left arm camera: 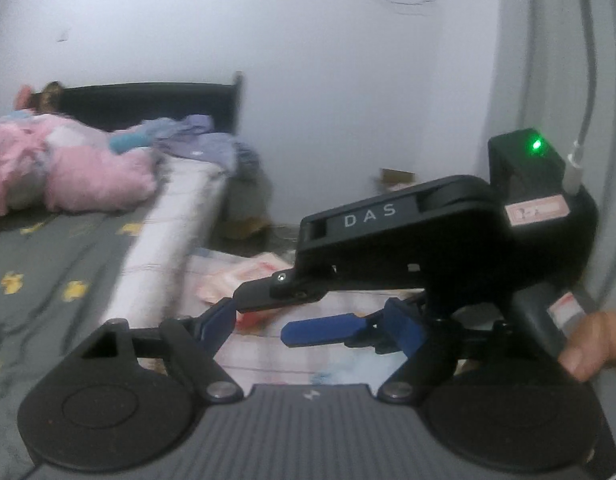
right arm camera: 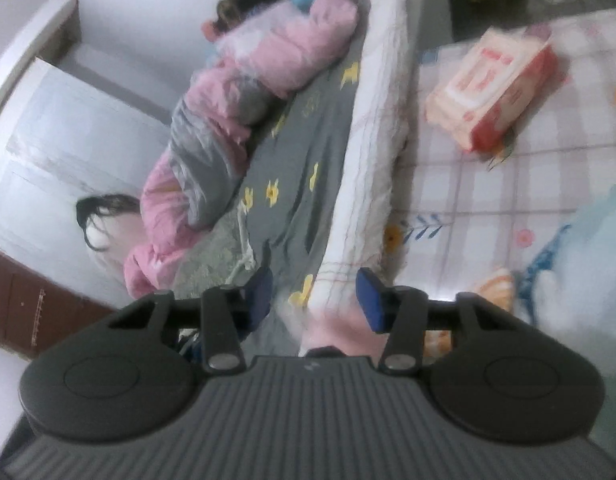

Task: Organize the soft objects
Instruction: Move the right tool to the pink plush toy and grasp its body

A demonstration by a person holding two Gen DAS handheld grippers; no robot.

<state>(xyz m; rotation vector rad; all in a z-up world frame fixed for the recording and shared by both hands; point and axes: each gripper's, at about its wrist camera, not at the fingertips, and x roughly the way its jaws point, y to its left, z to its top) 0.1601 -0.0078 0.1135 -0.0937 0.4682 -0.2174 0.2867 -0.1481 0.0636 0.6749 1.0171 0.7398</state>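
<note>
A bed with a grey sheet [left arm camera: 48, 264] printed with yellow shapes carries a pile of pink bedding [left arm camera: 60, 172] and purple cloth [left arm camera: 204, 144] near its dark headboard. In the right wrist view the pink bedding [right arm camera: 268, 60] lies along the grey sheet [right arm camera: 296, 152]. A pink-and-red soft pack [right arm camera: 491, 92] lies on a checked mat [right arm camera: 459, 184]; it also shows in the left wrist view [left arm camera: 244, 276]. My left gripper [left arm camera: 268, 324] is open and empty above the mat. My right gripper [right arm camera: 313, 296] is open and empty over the bed's edge; its body [left arm camera: 427, 240] crosses the left wrist view.
A white mattress edge [right arm camera: 371, 120] separates bed and mat. A pale blue soft thing [right arm camera: 587, 264] lies at the mat's right. A white wardrobe [right arm camera: 68, 120] and a brown door [right arm camera: 36, 300] stand beyond the bed. A cardboard box [left arm camera: 395, 178] sits by the wall.
</note>
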